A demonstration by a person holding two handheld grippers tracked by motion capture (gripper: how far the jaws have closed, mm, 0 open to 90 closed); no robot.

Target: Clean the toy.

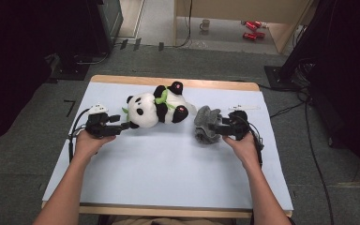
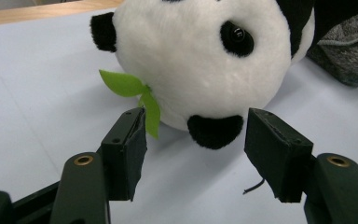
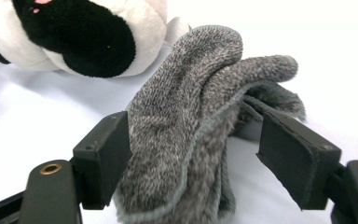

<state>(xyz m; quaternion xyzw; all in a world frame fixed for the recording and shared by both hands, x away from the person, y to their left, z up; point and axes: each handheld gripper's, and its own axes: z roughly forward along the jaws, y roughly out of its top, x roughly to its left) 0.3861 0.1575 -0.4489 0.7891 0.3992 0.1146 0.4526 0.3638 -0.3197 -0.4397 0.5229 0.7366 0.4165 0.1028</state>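
Note:
A plush panda (image 1: 157, 110) with a green leaf lies on its side on the white-covered table (image 1: 168, 168). My left gripper (image 1: 124, 123) stands open just left of its head. In the left gripper view the jaws of this gripper (image 2: 196, 149) flank a black ear of the panda (image 2: 205, 60) without touching it. A grey fuzzy cloth (image 1: 206, 124) lies crumpled right of the panda. My right gripper (image 1: 216, 129) is open around it. In the right gripper view the cloth (image 3: 191, 116) leans on the left pad, the right pad stands apart, and the panda (image 3: 74, 32) lies behind.
The table's wooden far edge (image 1: 168, 82) runs behind the panda. On the floor beyond are a mug (image 1: 205, 24) and red cans (image 1: 252, 29). Cables (image 1: 309, 126) trail on the floor at the right. Dark stands rise at both far corners.

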